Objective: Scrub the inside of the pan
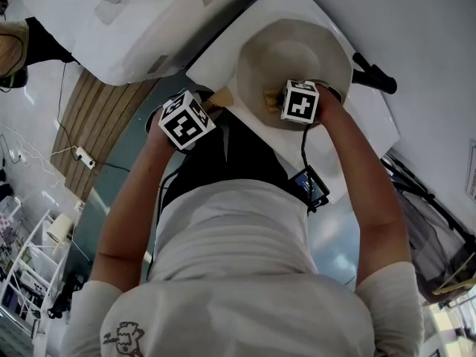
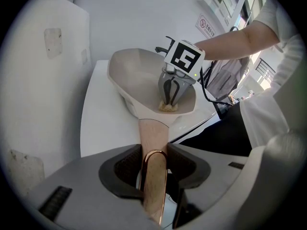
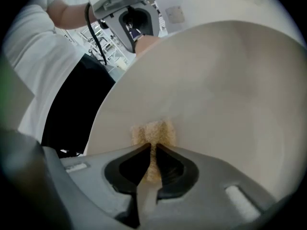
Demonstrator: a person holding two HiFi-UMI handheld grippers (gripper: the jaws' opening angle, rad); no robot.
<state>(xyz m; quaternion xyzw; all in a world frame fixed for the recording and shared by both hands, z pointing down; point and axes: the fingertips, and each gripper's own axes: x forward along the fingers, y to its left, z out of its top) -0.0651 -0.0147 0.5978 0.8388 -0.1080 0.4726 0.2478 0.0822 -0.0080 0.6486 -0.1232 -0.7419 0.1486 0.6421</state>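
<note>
While the left tool (image 2: 153,163) is clamping the wooden handle (image 2: 152,131) of the matte beige round pan (image 2: 136,78) on the white desk (image 2: 103,123), the right tool (image 3: 152,153) is pinching a coarse tan sponge (image 3: 153,131) inside it.

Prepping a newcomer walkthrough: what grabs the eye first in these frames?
The big cream pan on the white counter stands out at the top centre of the head view. Inside it, the right gripper pinches a small tan sponge against the pan's inner surface, near the rim. The left gripper clamps the pan's wooden handle.
</note>
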